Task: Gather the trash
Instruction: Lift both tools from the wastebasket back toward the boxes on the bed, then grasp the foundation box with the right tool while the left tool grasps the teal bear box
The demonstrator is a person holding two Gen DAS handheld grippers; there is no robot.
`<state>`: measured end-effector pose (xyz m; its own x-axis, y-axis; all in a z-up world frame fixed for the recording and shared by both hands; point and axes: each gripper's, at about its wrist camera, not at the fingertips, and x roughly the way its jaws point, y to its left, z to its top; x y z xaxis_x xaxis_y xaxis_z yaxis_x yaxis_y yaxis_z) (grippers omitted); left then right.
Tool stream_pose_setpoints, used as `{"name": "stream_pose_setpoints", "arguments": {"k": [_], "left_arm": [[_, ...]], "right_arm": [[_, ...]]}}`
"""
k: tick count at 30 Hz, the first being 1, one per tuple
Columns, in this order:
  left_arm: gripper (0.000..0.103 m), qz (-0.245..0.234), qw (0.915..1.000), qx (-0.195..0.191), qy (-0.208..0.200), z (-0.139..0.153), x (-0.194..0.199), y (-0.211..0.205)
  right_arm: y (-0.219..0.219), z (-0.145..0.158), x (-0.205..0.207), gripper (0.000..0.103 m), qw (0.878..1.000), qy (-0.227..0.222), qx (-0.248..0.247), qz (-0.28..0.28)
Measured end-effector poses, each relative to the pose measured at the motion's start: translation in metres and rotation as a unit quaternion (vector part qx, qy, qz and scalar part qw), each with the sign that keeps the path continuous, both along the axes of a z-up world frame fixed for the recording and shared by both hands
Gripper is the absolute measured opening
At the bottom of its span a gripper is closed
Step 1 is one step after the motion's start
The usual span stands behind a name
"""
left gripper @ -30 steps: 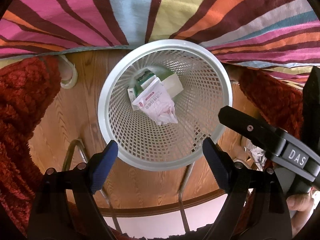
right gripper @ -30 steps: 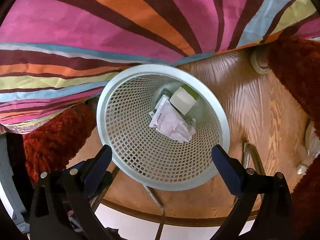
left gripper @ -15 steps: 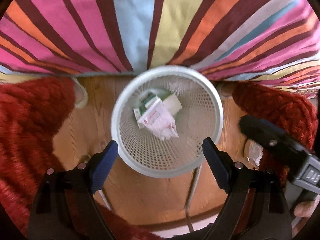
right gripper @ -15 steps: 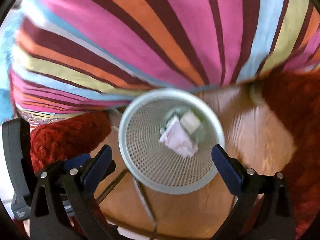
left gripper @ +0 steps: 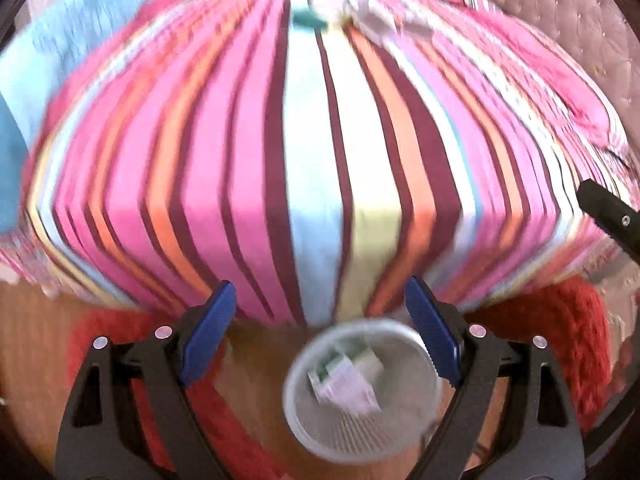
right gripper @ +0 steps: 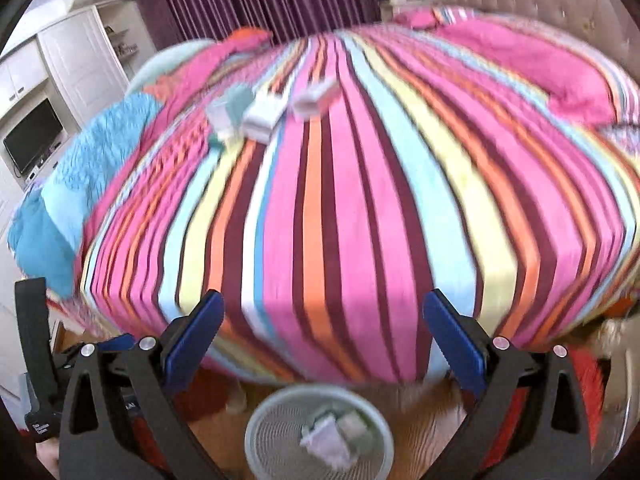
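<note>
Some wrappers and a carton already lie in the mesh wastebasket [right gripper: 318, 436] near the bed's foot, while small boxes [right gripper: 276, 110] wait far on the striped bedspread [right gripper: 360, 200], with left gripper [left gripper: 320, 340] and right gripper [right gripper: 320, 344] both released and empty.

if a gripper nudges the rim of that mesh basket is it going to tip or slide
The basket probably slides or tips easily: its walls are thin open mesh, so it looks light. It holds only some wrappers and a small box, little ballast. The wood floor under it looks smooth, so expect skidding first.
</note>
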<state>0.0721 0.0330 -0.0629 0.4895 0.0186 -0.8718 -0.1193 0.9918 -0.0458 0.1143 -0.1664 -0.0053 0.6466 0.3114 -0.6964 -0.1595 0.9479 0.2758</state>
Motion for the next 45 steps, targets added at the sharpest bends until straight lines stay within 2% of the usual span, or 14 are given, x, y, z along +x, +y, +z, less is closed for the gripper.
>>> {"name": "stream_pose_setpoints", "arguments": {"k": [4,8,13,23,28,39,45], "left_arm": [[0.084,0.012,0.9997,0.008,-0.018,0.017,0.036,0.013],[0.084,0.031,0.9987,-0.012,-0.037,0.033,0.067,0.026],[0.084,0.046,0.9976,-0.026,-0.043,0.038,0.106,0.038],[0.084,0.016,0.9971,-0.027,-0.07,0.053,0.193,0.032],[0.084,0.017,0.9964,-0.036,-0.075,0.057,0.233,0.035],[0.084,0.024,0.9963,-0.052,-0.065,0.049,0.291,0.044],[0.084,0.012,0.9974,-0.036,-0.061,0.047,0.316,0.041]], "right_arm": [[0.0,0.01,0.033,0.095,1.0,-0.018,-0.004,-0.017],[0.005,0.016,0.061,0.095,0.999,-0.023,-0.005,-0.026],[0.021,0.021,0.088,0.095,0.999,-0.026,-0.011,-0.023],[0.035,0.021,0.15,0.095,1.0,-0.024,-0.008,-0.013],[0.046,0.022,0.175,0.095,0.999,-0.029,-0.027,-0.007],[0.054,0.009,0.223,0.095,1.0,-0.004,-0.027,-0.01],[0.066,0.008,0.249,0.095,0.999,0.007,-0.035,-0.013]]}}
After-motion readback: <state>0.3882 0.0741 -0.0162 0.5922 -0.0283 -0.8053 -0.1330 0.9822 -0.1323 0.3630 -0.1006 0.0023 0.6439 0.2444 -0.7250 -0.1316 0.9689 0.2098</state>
